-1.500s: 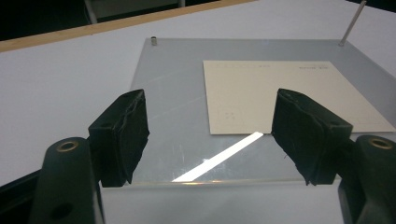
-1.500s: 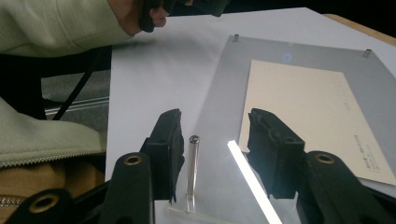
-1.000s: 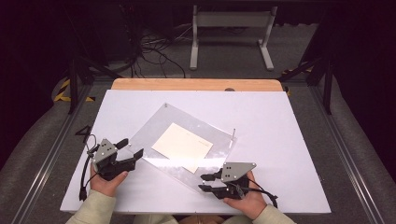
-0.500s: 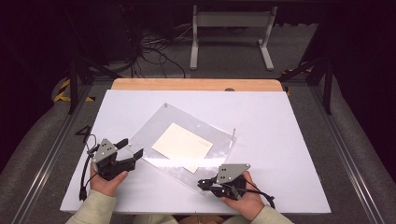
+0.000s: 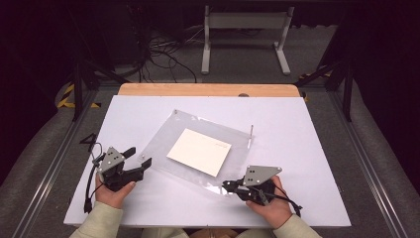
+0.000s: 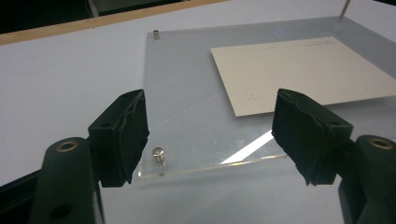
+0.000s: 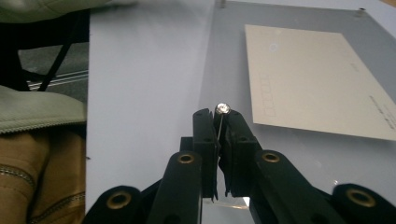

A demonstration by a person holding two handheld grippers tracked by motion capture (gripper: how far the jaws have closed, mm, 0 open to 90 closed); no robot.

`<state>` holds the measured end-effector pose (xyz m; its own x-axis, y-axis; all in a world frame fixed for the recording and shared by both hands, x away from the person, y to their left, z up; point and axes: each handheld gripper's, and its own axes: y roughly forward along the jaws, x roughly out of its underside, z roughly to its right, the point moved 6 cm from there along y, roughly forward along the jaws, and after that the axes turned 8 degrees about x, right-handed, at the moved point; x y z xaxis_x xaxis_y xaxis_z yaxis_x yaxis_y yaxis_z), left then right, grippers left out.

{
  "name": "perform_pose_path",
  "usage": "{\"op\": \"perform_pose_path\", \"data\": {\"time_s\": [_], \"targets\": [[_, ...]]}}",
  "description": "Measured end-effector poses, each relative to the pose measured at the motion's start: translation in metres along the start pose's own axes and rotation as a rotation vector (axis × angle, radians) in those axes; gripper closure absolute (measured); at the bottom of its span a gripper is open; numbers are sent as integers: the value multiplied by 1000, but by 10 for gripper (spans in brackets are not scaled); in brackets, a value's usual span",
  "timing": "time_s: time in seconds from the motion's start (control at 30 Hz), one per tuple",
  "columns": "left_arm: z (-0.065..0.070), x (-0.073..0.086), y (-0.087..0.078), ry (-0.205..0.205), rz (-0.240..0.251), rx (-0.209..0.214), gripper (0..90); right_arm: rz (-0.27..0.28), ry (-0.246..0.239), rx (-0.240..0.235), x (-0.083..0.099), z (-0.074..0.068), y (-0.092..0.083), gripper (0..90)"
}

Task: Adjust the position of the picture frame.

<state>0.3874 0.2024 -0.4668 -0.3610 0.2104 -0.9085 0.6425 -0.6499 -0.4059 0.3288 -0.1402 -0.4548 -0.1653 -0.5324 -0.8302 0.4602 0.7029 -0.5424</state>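
A clear acrylic plate (image 5: 163, 144) lies at an angle on the white table, with a cream card (image 5: 199, 151) under or in it. Small metal pins stand at its corners; one tall pin (image 5: 251, 130) rises at the right corner. My right gripper (image 5: 225, 185) is at the plate's near corner, shut on a thin metal pin (image 7: 222, 108) whose round head shows just above the pads (image 7: 205, 123). My left gripper (image 6: 210, 123) is open at the plate's left corner, where a short pin (image 6: 159, 154) stands close to the left pad without touching it.
The white table top (image 5: 307, 163) ends in a wooden strip (image 5: 208, 89) at the far edge. Beyond it are floor cables and a white stand (image 5: 245, 29). The person's sleeve (image 7: 37, 107) lies left of the right gripper.
The right gripper has shifted slightly to the right and up at the plate's near corner. The left gripper and the plate have kept their places.
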Motion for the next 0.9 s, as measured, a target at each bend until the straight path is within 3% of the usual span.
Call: {"op": "perform_pose_path", "data": {"time_s": [0.33, 0.63, 0.8, 0.9], "targets": [[-5, 3, 2, -11, -38, -36, 287, 5, 70, 145, 7, 33, -21, 847], [-8, 3, 3, -24, -45, -61, 362, -12, 173, 295, 25, 72, -33, 847], [-5, 3, 6, -4, -52, -34, 470, -23, 241, 363, 37, 95, -35, 846], [2, 1, 11, 21, -69, 13, 518, -46, 293, 400, 48, 107, -33, 845]]}}
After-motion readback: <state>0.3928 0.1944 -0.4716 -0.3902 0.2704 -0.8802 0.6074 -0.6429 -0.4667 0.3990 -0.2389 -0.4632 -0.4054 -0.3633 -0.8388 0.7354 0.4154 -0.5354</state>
